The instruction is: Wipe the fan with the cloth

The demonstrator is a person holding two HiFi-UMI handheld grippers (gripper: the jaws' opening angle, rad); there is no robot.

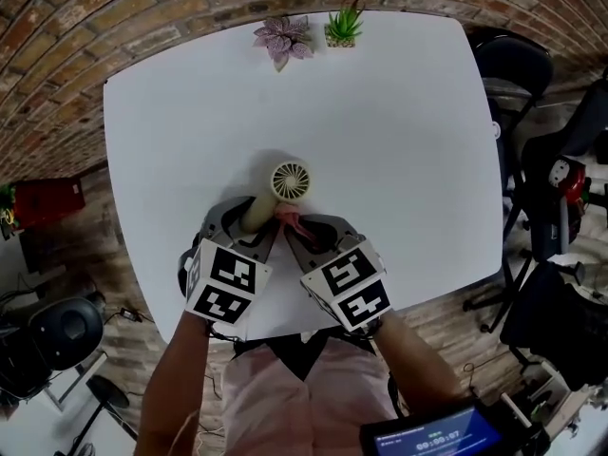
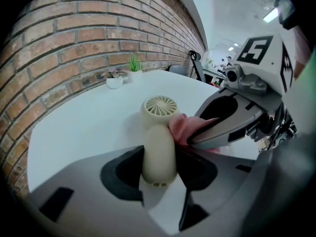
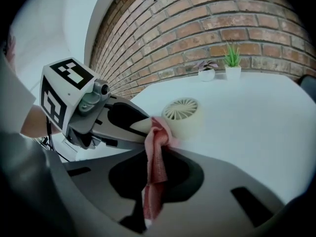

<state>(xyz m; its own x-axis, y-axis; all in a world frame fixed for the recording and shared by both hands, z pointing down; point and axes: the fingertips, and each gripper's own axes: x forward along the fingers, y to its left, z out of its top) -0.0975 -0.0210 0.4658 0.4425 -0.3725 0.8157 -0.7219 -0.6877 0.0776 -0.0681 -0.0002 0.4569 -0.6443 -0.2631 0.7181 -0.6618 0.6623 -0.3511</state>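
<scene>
A small cream plastic handheld fan (image 2: 160, 111) sits toward the near side of the white tabletop (image 1: 399, 122), its round slatted grille facing up and its head low at the table surface. Its rounded handle runs back toward the person and to the left. The left gripper (image 2: 159, 168) is clenched on that handle, a dark pad pressing each side. Just beside it on the right, the right gripper (image 3: 155, 181) grasps a pink woven cloth (image 3: 157, 157), bunched upright between its jaws. The cloth's top fold touches the fan where the handle meets the head, on the handle's right side. The tips of the two grippers converge there. At the table's far edge a purple-leaved plant in a white pot (image 1: 282, 38) and a spiky green potted plant (image 1: 343, 25) stand side by side, before a red brick wall (image 1: 114, 27)
</scene>
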